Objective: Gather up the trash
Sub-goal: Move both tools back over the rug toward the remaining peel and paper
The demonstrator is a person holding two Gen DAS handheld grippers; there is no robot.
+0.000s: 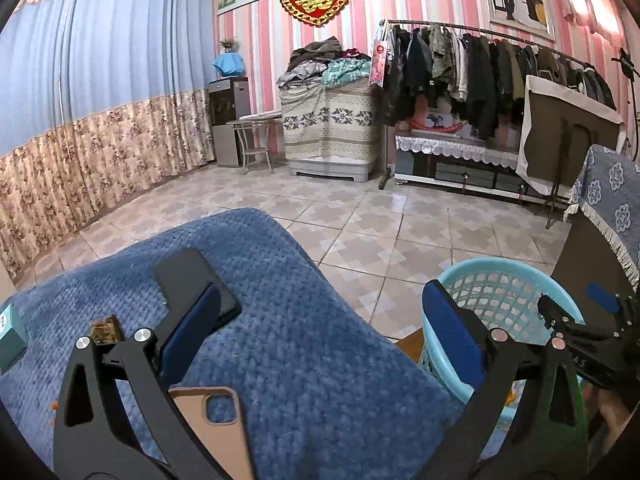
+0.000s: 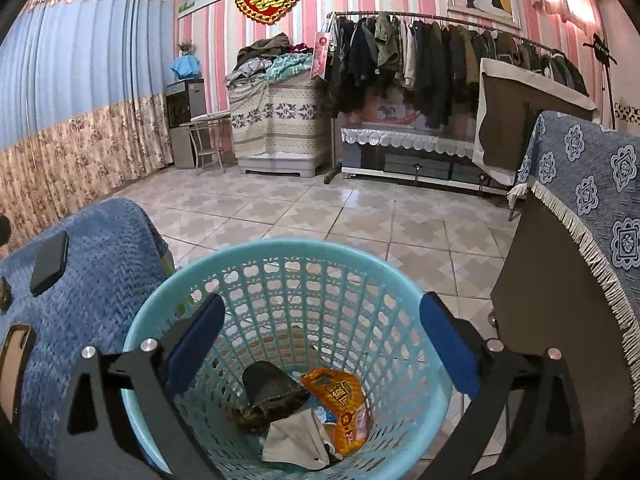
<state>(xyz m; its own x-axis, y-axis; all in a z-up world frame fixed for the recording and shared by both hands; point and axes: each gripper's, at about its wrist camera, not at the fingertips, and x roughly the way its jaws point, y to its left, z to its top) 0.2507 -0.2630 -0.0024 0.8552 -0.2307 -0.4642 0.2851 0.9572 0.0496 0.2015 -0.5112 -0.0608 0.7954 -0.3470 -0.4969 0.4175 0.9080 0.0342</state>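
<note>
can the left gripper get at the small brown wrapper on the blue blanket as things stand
Probably yes. The left gripper is open and empty, and the wrapper lies bare on the blanket just beside its left finger, nothing covering it.

Trash in the basket

A light-blue lattice basket [image 2: 280, 280] stands upright on the floor; an orange snack wrapper [image 2: 340, 404], crumpled paper [image 2: 296, 436] and a dark scrap [image 2: 268, 388] lie at its bottom.
</note>
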